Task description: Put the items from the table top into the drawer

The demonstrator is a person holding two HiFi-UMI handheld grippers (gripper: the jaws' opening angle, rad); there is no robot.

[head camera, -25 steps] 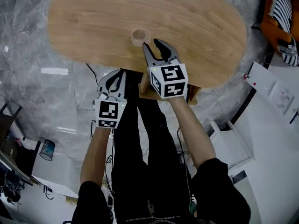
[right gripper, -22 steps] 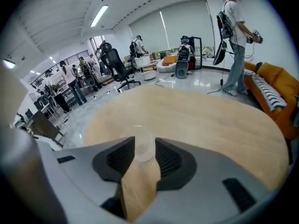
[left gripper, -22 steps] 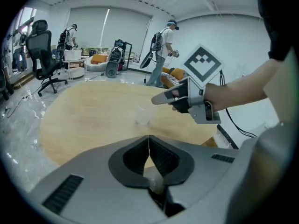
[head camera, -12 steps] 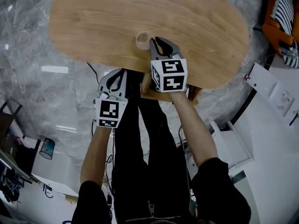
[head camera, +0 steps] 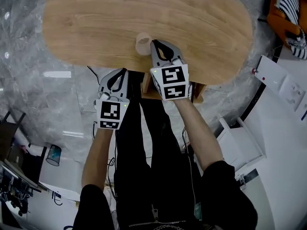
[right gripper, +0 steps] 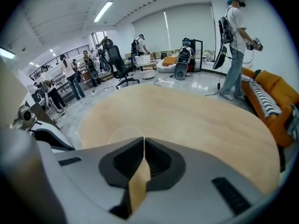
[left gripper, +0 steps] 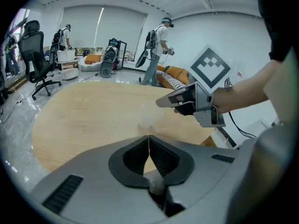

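Setup: an oval wood-grain desk (head camera: 144, 8) seen from above. The person stands at its near edge with one hand-held gripper in each hand.

Task item: one clear cup (head camera: 142, 43) sits on the desk close to the near edge, about midway along it. It is transparent and faint in every view. Whether it stands upright or leans cannot be settled.

Right hand-held gripper (head camera: 154, 43): it reaches over the near edge and angles down, tips right at the cup's rim on the cup's right side. Its jaws have just been closing. In the right gripper view the tips meet, and the cup's rim shows as a pale arc running left from that meeting point. The thin wall appears to be pinched between the pads. Its marker cube (head camera: 170, 81) faces up toward the head camera.

Left hand-held gripper (head camera: 124, 71): it hangs off the desk, just short of the near edge and left of the right one. In the left gripper view its jaws are together with nothing between them. It is apart from the cup.

Drawer (head camera: 197, 93): a wooden box shows under the desk's near edge, below the right forearm and largely hidden by it. Its contents cannot be seen.

Surroundings: an orange sofa (right gripper: 275, 97) and an office chair (left gripper: 35, 55) stand beyond the desk, with several people in the background.
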